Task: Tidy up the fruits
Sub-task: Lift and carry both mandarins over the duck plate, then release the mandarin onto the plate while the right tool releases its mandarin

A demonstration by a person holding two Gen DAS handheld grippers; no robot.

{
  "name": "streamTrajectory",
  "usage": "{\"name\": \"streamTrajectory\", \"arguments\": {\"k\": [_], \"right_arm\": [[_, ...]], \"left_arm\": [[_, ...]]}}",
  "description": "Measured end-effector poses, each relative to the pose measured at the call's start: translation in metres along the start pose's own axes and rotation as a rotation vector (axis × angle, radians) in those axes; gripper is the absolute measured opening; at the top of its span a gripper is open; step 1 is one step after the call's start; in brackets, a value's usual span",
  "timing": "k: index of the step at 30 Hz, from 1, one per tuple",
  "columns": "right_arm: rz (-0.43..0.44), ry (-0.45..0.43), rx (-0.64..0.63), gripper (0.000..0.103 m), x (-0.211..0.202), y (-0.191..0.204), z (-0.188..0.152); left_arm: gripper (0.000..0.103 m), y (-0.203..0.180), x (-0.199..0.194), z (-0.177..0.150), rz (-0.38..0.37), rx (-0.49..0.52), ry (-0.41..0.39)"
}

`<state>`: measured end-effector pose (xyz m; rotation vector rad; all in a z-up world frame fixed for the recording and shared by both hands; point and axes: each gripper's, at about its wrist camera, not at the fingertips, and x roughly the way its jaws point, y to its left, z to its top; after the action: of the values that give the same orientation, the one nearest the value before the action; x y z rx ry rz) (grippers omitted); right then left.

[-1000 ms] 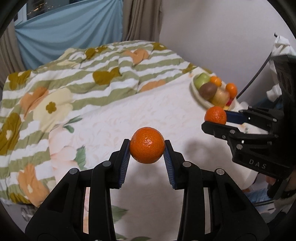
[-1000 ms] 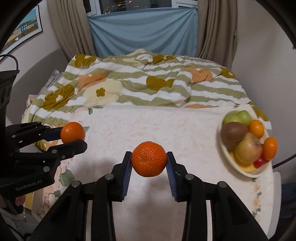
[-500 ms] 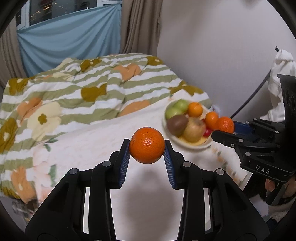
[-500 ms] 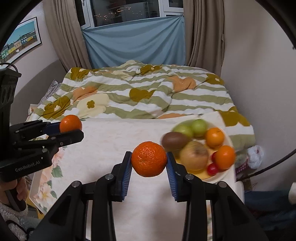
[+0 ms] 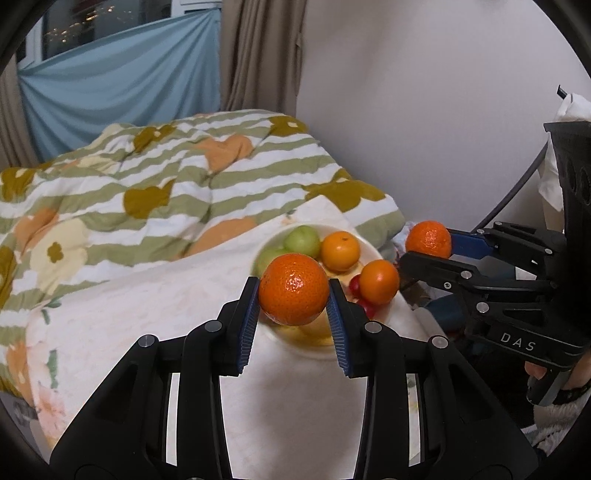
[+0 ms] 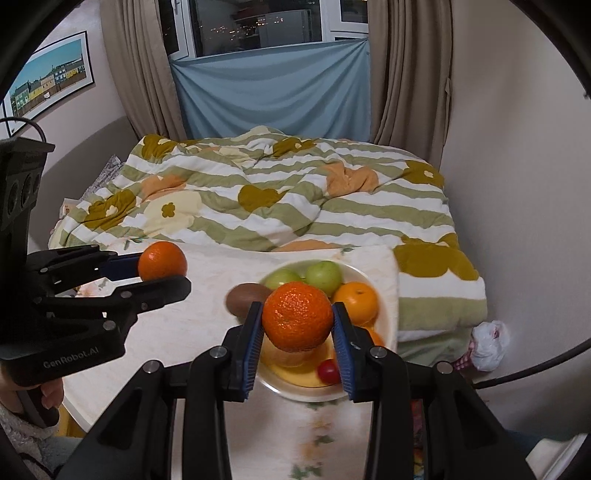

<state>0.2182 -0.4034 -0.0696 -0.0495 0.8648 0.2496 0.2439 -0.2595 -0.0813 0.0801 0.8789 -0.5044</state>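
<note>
The left gripper (image 5: 293, 301) is clamped on a mandarin (image 5: 293, 295) that sits squarely between its blue pads at the frame's centre, in front of a cream bowl (image 5: 369, 248). The right gripper (image 6: 297, 323) pinches a second mandarin (image 6: 297, 321) the same way, low centre in its own frame, over the bowl's near side. Only the right wrist view shows the brown kiwi (image 6: 245, 297) at the bowl's left edge, the framed picture (image 6: 48, 79) in the upper left and the window (image 6: 266, 24) at top. Both mandarins are round, so no long axis can be told. Green apples (image 6: 323, 275) lie at the bowl's far side.
</note>
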Motion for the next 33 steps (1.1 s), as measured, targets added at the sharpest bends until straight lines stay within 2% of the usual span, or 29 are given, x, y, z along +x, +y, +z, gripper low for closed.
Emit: {"name": "streamTrajectory", "arguments": {"k": [7,18,29,30,31,32,33], "right_arm": [[-0.034,0.010,0.063,0.033,0.007,-0.026,-0.001],[-0.116,0.037,0.215,0.033,0.026,-0.058,-0.010],[-0.163,0.050,0.307,0.033,0.035,-0.068,-0.021],[-0.164,0.049,0.309,0.033,0.034,-0.068,-0.022],[-0.166,0.049,0.311,0.033,0.034,-0.068,-0.022],[-0.166,0.049,0.313,0.033,0.033,-0.068,-0.022],[-0.168,0.047,0.314,0.033,0.033,-0.068,-0.022]], "left_arm": [[0.043,-0.015,0.041,0.016,-0.061,0.052,0.067],[0.043,-0.019,0.117,0.033,-0.158,0.144,0.217],[0.044,-0.027,0.153,0.033,-0.188,0.223,0.283],[0.050,-0.027,0.154,0.033,-0.183,0.227,0.282],[0.067,-0.028,0.153,0.033,-0.177,0.229,0.276],[0.077,-0.028,0.150,0.034,-0.171,0.231,0.262],[0.092,-0.027,0.147,0.036,-0.169,0.228,0.247]]}}
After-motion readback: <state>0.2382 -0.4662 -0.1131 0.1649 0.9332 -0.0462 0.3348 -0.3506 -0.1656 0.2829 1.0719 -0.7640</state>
